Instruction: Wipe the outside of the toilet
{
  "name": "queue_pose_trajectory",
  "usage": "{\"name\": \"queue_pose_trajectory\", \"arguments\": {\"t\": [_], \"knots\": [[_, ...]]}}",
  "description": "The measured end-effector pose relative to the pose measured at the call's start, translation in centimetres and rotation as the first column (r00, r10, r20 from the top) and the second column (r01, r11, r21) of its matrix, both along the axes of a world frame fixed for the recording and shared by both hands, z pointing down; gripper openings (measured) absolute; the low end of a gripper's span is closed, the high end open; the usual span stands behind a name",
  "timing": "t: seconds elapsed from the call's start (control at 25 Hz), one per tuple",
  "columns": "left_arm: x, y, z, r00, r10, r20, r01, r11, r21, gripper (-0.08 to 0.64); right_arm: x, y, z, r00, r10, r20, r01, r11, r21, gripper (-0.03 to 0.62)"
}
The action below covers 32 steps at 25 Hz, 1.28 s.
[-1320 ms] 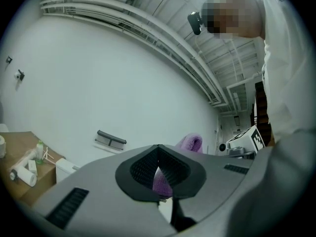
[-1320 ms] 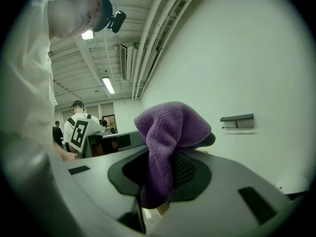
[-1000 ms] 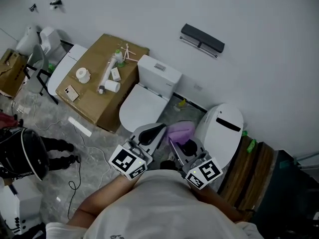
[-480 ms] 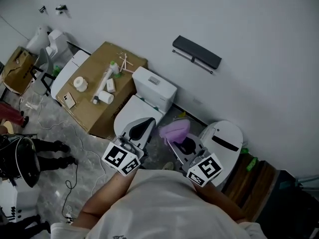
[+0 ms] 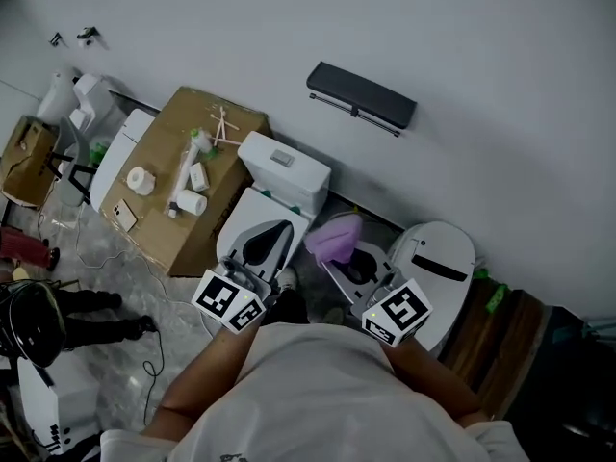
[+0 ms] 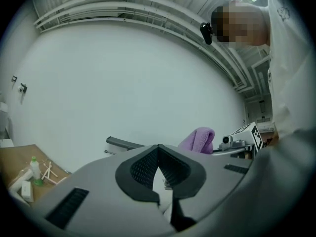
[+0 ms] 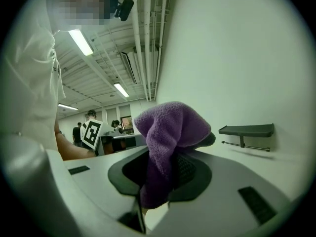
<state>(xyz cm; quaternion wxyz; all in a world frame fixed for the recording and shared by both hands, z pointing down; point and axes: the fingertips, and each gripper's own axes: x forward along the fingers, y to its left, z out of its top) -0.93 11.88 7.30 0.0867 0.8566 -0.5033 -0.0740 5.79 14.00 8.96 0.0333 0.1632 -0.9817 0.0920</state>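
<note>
A white toilet (image 5: 286,173) stands against the wall, its lid down and its tank behind. My left gripper (image 5: 268,242) hovers over the lid, jaws shut with nothing between them; in the left gripper view it (image 6: 158,151) points at the bare wall. My right gripper (image 5: 343,256) is shut on a purple cloth (image 5: 334,238), held just right of the toilet bowl. In the right gripper view the cloth (image 7: 170,132) bulges above the jaws and hides the right gripper's (image 7: 172,158) tips. The cloth (image 6: 197,140) also shows in the left gripper view.
A cardboard box (image 5: 157,222) with paper rolls and a bottle sits left of the toilet. A white round bin (image 5: 438,258) stands to its right, with a wooden crate (image 5: 505,330) beyond. A black shelf (image 5: 361,94) is fixed on the wall. Cables lie on the floor at left.
Both grippers have moved forward and up toward the toilet. The left one now sits over the lid, and the cloth has come closer to the tank's right side.
</note>
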Motion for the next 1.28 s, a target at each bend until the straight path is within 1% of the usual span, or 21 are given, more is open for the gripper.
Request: {"name": "queue_pose_trajectory", "arguments": {"t": [0.32,0.48,0.6,0.8,0.92,1.08,1.2,1.28], "knots": [[-2.4,-7.0,1.3,0.994,0.110,-0.013,-0.110,0.994,-0.004,0.006,-2.7,-5.8,1.3,0.994,0.101,-0.048,-0.102,0.995,-0.019,0.086],[-3.8,-9.9,1.8,0.985,0.173,0.000,-0.173,0.985,0.000,0.006,-4.9,-8.5,2.1,0.987,0.146,-0.061,-0.148,0.988,-0.031,0.086],[-4.8,-11.7,2.6,0.978,0.210,-0.002,-0.210,0.978,0.001,0.006,-6.1,-10.2,3.2,0.980,0.177,-0.088,-0.181,0.983,-0.039,0.086],[-5.6,-14.3,4.3,0.964,0.266,0.019,-0.266,0.964,0.020,0.006,-6.5,-13.3,5.6,0.963,0.235,-0.133,-0.244,0.968,-0.055,0.086],[-6.0,-15.3,6.4,0.964,0.267,0.004,-0.267,0.964,0.010,0.006,-6.4,-14.7,7.4,0.956,0.252,-0.152,-0.265,0.961,-0.073,0.086],[-6.3,-15.7,10.4,0.968,0.251,-0.012,-0.252,0.967,-0.040,0.006,-5.6,-15.8,10.9,0.955,0.242,-0.174,-0.262,0.960,-0.103,0.086],[-6.2,-16.1,13.6,0.974,0.226,0.005,-0.226,0.972,-0.059,0.006,-5.2,-17.1,13.7,0.959,0.223,-0.172,-0.247,0.960,-0.132,0.086],[-6.2,-16.4,15.9,0.979,0.201,0.021,-0.199,0.976,-0.086,0.006,-5.2,-18.1,15.8,0.963,0.212,-0.165,-0.239,0.958,-0.162,0.086]]}}
